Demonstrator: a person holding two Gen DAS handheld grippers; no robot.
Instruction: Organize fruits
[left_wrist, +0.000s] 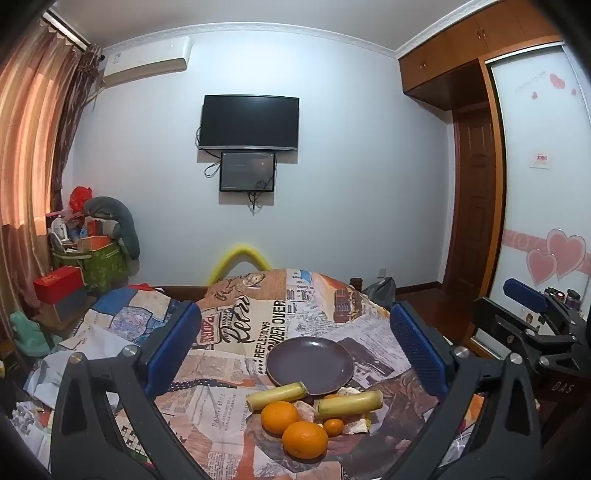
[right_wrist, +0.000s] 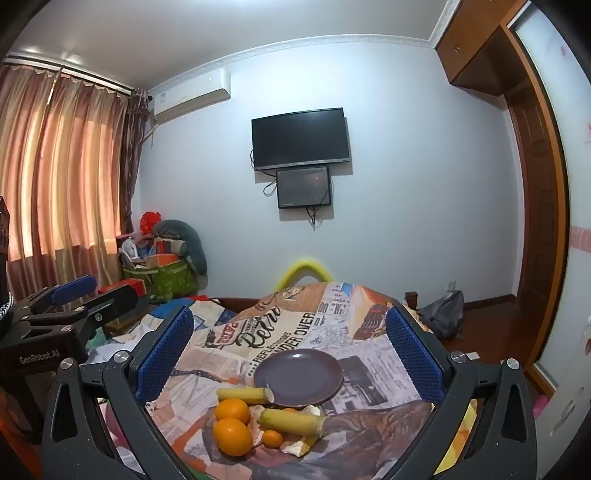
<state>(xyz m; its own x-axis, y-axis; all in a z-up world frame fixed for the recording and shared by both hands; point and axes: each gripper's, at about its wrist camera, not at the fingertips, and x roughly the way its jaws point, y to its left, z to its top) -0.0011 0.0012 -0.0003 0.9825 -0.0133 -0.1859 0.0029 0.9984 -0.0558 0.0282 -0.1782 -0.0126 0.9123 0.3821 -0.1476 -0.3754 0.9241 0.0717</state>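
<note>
Bedroom premises were observed, with a dark television (left_wrist: 249, 122) mounted on a pale wall above a smaller screen (left_wrist: 247, 171), an air conditioner (left_wrist: 146, 59) near the ceiling, and curtains (left_wrist: 27, 147) along the window side. On the bed, a newsprint-patterned cloth (left_wrist: 240, 325) served as the work surface.

One container was noted on that cloth: a dark purple plate (left_wrist: 309, 365). It held nothing. The end of one yellow-green stalk piece (left_wrist: 277, 394) touched or overlapped its near rim; whether the piece rested on the rim could not be determined.

All fruit lay outside the plate, clustered on the cloth just in front of it. Two large oranges (left_wrist: 305, 439) sat side by side, touching. A small mandarin (left_wrist: 333, 427) lay just beside them. A second stalk piece (left_wrist: 350, 403) lay across the cluster, with pale peel scraps (left_wrist: 356, 426) under and around it.

In the far corner, a green bag (left_wrist: 101, 264) was packed with boxes and assorted household items; individual contents could not be made out. A red box (left_wrist: 58, 284) stood near it.

The left gripper (left_wrist: 295, 350) was fully spread, gripping nothing, its blue pads flanking the plate in its own view. The right gripper (right_wrist: 290, 354) was likewise spread wide and empty, positioned above the near side of the cloth. Neither touched any fruit.
</note>
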